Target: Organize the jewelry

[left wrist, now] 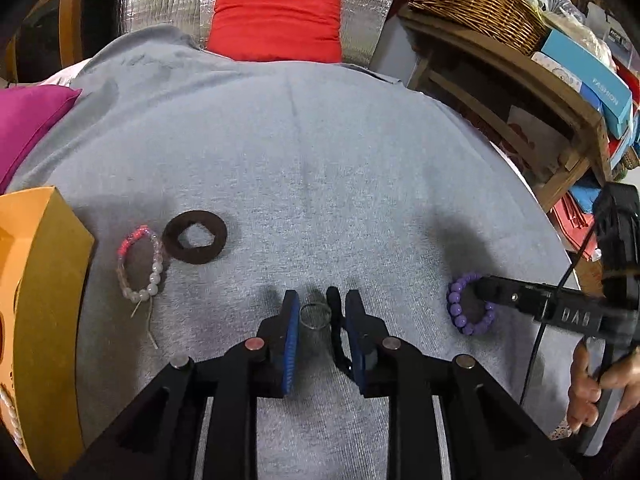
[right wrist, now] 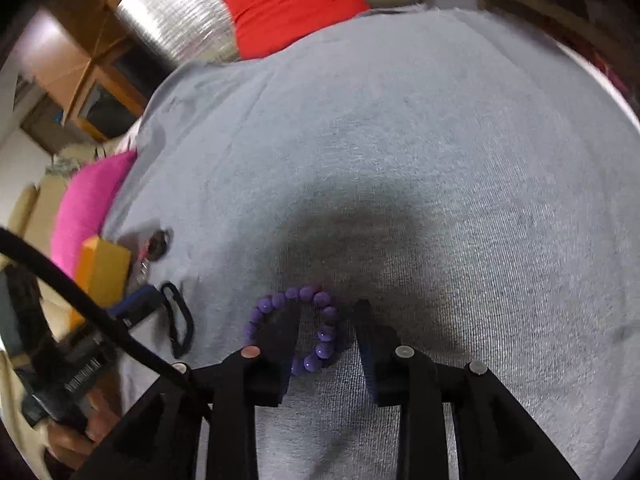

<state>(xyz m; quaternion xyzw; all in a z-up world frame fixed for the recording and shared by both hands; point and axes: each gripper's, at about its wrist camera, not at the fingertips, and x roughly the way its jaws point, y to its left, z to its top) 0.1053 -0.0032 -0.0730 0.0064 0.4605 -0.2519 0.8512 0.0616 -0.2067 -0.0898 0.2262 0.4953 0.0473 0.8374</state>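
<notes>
Right claw [right wrist: 326, 334]: jaws partly open, straddling one side of the purple bead bracelet [right wrist: 316, 328], pads not pressing it. The bracelet lies flat on the grey cloth [left wrist: 320, 152] toward the bench's right edge. Glossy round beads, likely on elastic: judged light, limp and slippery, best pinched across the strand, not on a single bead.

Left claw [left wrist: 320, 320]: jaws narrowly open around a clear ring [left wrist: 316, 314], a black hair tie [left wrist: 336, 332] at its right finger; grip not evident. A pink-and-white bead bracelet [left wrist: 140, 264] and brown ring [left wrist: 195, 237] lie beside the yellow box [left wrist: 44, 264] at the left edge.
</notes>
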